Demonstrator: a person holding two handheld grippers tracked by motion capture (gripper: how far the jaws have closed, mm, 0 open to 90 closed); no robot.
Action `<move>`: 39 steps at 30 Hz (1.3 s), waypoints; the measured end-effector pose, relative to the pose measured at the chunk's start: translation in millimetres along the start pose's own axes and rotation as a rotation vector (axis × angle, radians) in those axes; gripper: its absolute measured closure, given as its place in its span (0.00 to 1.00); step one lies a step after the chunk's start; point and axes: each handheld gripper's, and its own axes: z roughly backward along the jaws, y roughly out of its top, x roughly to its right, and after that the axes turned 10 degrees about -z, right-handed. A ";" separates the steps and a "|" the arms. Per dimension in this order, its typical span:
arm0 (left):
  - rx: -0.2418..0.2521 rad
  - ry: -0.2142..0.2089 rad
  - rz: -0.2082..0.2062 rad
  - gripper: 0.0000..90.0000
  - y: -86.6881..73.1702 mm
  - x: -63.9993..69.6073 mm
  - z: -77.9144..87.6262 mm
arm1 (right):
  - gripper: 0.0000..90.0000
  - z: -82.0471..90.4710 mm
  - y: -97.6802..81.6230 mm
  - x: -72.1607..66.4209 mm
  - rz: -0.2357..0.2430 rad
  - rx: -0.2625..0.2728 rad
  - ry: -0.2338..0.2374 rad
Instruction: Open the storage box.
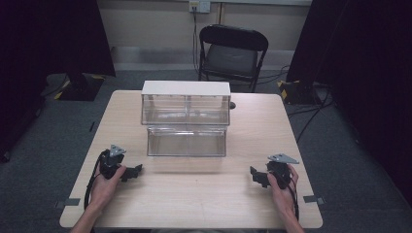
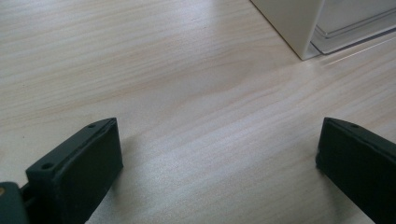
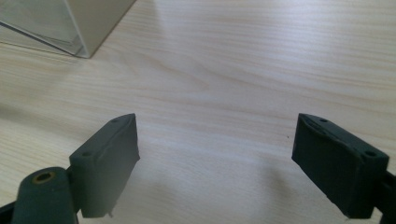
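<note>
Pale wood-grain rectangular tabletop (image 1: 194, 194), rounded corners, smooth matte. Clear two-tier plastic bin with white top (image 1: 185, 119) at centre, toward 12 o'clock. Left black gripper (image 1: 132, 172) at 8 o'clock, jaws spread wide, nothing between. Right black gripper (image 1: 257, 177) at 4 o'clock, likewise spread. Bare wood between both; near edge close behind hands.

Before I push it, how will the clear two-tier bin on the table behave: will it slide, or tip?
The clear two-tier bin looks empty and thin-walled, so it is probably light and stiff. On the smooth wooden table it will likely slide easily. Its upper tier sits further back with a white top, so a high push may tip it; push low. Both grippers, left and right, are open.
</note>
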 end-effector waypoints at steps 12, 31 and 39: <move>0.001 0.000 0.000 0.00 0.0 0.0 0.0 | 0.16 3.1 8.7 -23.9 0.044 0.011 0.090; 0.000 0.000 0.000 0.00 0.0 0.0 0.0 | 0.16 9.0 22.3 -52.2 0.089 0.041 0.186; 0.001 0.000 0.000 0.00 0.0 0.0 0.0 | 0.16 5.7 28.7 -65.8 0.096 0.036 0.221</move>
